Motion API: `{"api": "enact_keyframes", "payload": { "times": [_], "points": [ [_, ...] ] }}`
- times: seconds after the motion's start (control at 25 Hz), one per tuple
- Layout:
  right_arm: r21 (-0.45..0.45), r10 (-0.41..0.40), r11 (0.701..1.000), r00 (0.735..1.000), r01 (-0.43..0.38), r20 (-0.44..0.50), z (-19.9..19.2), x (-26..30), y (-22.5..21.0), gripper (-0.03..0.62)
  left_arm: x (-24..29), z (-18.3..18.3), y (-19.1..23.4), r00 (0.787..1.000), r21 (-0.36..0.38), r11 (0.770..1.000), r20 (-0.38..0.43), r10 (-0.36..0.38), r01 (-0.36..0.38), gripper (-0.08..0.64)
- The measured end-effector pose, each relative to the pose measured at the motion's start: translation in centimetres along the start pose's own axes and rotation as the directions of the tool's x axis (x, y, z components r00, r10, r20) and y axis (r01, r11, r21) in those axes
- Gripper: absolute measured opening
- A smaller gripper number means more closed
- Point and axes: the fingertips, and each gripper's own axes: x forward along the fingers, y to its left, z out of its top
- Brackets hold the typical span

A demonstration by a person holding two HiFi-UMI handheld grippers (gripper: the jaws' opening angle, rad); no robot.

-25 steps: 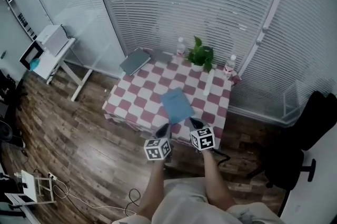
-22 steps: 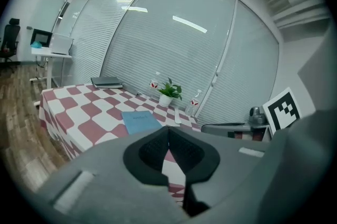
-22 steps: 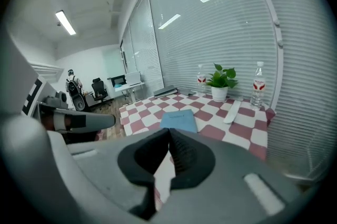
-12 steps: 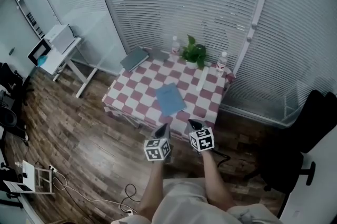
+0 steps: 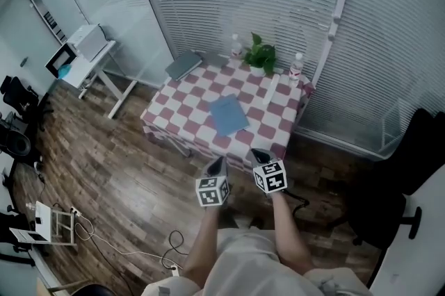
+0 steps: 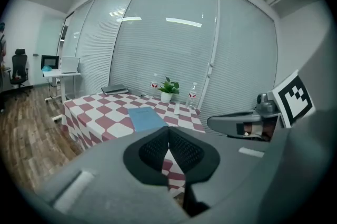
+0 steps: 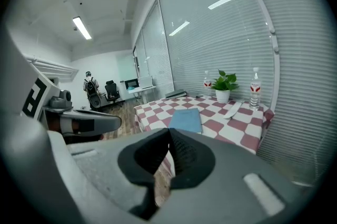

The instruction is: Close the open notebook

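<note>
The blue notebook (image 5: 228, 114) lies closed and flat on the red-and-white checked table (image 5: 182, 101). It also shows in the left gripper view as the blue notebook (image 6: 145, 118) and in the right gripper view as the blue notebook (image 7: 187, 119). My left gripper (image 5: 217, 164) and right gripper (image 5: 259, 154) hang side by side over the wooden floor, short of the table's near edge. Both point toward the table. The left gripper (image 6: 168, 131) has its pads pressed together with nothing between them. The right gripper (image 7: 169, 133) is shut and empty too.
At the table's far edge stand a potted plant (image 5: 261, 58) and two bottles (image 5: 298, 65), with a grey book (image 5: 183, 65) at the far left corner. A white desk (image 5: 83, 55) stands left, a black chair (image 5: 410, 169) right, cables (image 5: 42, 225) on the floor.
Both grippers have drawn back from the table's edge, and the table now looks farther off. The notebook has stayed closed in place.
</note>
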Motion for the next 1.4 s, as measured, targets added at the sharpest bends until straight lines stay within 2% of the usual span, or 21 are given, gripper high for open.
{"api": "enact_keyframes", "payload": {
  "times": [0.24,0.4,0.68,1.4],
  "points": [
    [-0.056,0.005,0.998,0.999,-0.007,-0.037,-0.9,-1.2,0.8,0.002,-0.9,0.0,-0.6,1.000,-0.024,1.000,0.029,-0.002,0.002,0.008],
    [-0.057,0.010,0.998,0.999,-0.012,-0.039,-1.1,-1.6,1.0,0.002,-1.5,-0.4,-0.7,1.000,-0.033,0.999,0.031,-0.002,0.003,0.008],
    [-0.072,-0.028,0.997,1.000,0.028,0.009,-0.6,-1.9,1.4,0.002,-2.8,-0.4,0.2,0.999,-0.041,0.999,0.041,0.020,-0.018,0.008],
    [-0.067,0.006,0.998,1.000,-0.006,-0.006,-0.1,-0.4,2.0,0.002,-3.6,-0.4,2.5,0.998,-0.033,0.998,0.018,0.053,-0.053,0.008]
  ]
}}
